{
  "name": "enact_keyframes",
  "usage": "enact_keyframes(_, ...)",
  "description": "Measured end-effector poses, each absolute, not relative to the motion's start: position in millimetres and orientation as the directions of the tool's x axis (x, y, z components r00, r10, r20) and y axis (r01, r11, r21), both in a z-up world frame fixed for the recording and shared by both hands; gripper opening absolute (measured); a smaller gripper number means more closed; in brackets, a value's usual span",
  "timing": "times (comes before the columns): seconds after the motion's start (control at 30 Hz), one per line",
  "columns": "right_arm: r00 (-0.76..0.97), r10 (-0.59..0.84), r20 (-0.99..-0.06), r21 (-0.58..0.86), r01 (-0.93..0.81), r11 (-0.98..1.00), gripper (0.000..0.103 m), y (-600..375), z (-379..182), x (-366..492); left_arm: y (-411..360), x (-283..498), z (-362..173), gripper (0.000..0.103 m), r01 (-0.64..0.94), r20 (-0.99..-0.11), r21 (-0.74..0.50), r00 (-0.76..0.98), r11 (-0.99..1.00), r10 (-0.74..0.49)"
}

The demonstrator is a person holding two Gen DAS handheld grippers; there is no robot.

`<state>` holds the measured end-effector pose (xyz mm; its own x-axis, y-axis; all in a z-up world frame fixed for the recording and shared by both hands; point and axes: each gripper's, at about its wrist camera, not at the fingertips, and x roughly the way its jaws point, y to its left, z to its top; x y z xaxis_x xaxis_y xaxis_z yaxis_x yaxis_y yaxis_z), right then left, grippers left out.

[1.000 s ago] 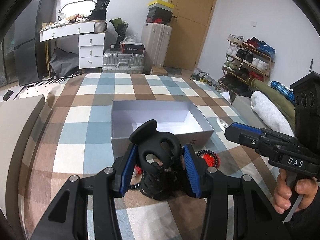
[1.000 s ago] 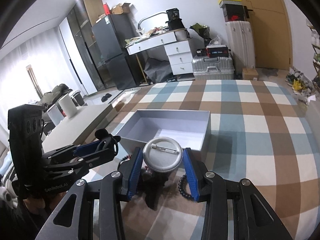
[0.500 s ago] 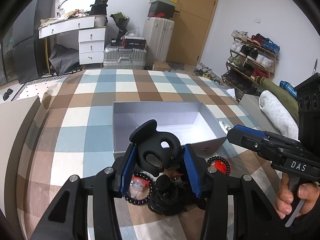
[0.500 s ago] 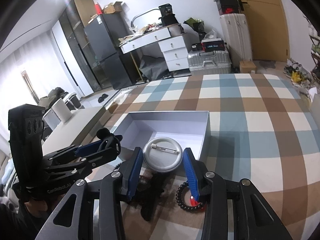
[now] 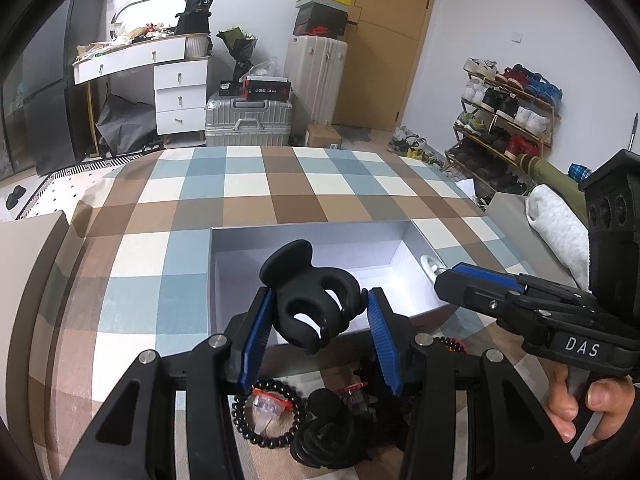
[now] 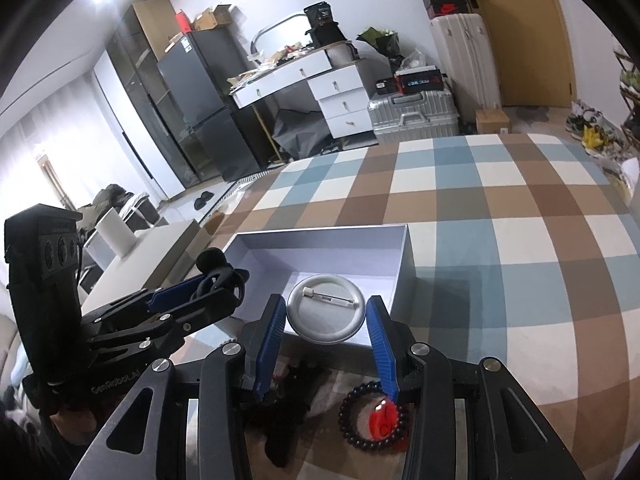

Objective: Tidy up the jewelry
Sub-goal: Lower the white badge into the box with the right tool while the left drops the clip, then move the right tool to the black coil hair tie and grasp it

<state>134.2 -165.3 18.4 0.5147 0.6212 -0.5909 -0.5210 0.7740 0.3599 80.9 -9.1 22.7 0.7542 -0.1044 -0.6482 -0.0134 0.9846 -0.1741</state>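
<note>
My left tongs (image 5: 320,316) grip a black hair claw (image 5: 310,300) above the white box (image 5: 304,232) on the checked bed. My right tongs (image 6: 326,320) clamp a round pin badge (image 6: 326,312) over the box's near wall. Releasing too early could drop either outside, onto the bead bracelet (image 6: 372,416) just before the box.

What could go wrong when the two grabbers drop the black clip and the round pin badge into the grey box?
The left gripper pinches the black hair clip only by its sides, so the clip could twist or slip out early. The pin badge in the right gripper hangs near the grey box's near wall and might land outside, beside the bead bracelet. The grippers are close and could bump.
</note>
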Motion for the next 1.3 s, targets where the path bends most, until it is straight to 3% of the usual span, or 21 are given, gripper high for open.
enact_keyframes(0.63,0.488,0.615,-0.619,0.359,-0.520,0.775,0.043,-154,12,140,-9,84,26,0.043,-0.040,-0.668,-0.167,0.739,0.985,-0.084)
enact_keyframes(0.67,0.491,0.614,-0.617,0.359,-0.519,0.776,0.048,-155,13,139,-9,83,27,0.044,-0.039,-0.668,-0.172,0.739,0.984,-0.087)
enact_keyframes(0.73,0.508,0.610,-0.608,0.356,-0.513,0.781,0.056,-161,19,135,-7,81,29,0.058,-0.044,-0.669,-0.176,0.738,0.983,-0.087)
enact_keyframes(0.8,0.530,0.596,-0.603,0.346,-0.500,0.794,0.074,-167,23,131,-6,75,32,0.068,-0.047,-0.656,-0.185,0.749,0.982,-0.088)
enact_keyframes(0.87,0.552,0.577,-0.602,0.334,-0.483,0.810,0.097,-173,27,126,-5,71,34,0.070,-0.045,-0.641,-0.188,0.763,0.981,-0.088)
enact_keyframes(0.93,0.572,0.550,-0.608,0.316,-0.461,0.829,0.103,-180,28,121,-5,64,36,0.075,-0.056,-0.632,-0.171,0.772,0.984,-0.066)
enact_keyframes(1.0,0.582,0.516,-0.628,0.290,-0.441,0.849,0.103,-185,26,117,-7,57,36,0.081,-0.066,-0.631,-0.144,0.775,0.987,-0.040)
enact_keyframes(1.3,0.564,0.422,-0.710,0.172,-0.441,0.881,0.103,-190,5,99,-5,40,17,0.081,-0.103,-0.685,-0.142,0.728,0.984,-0.022)
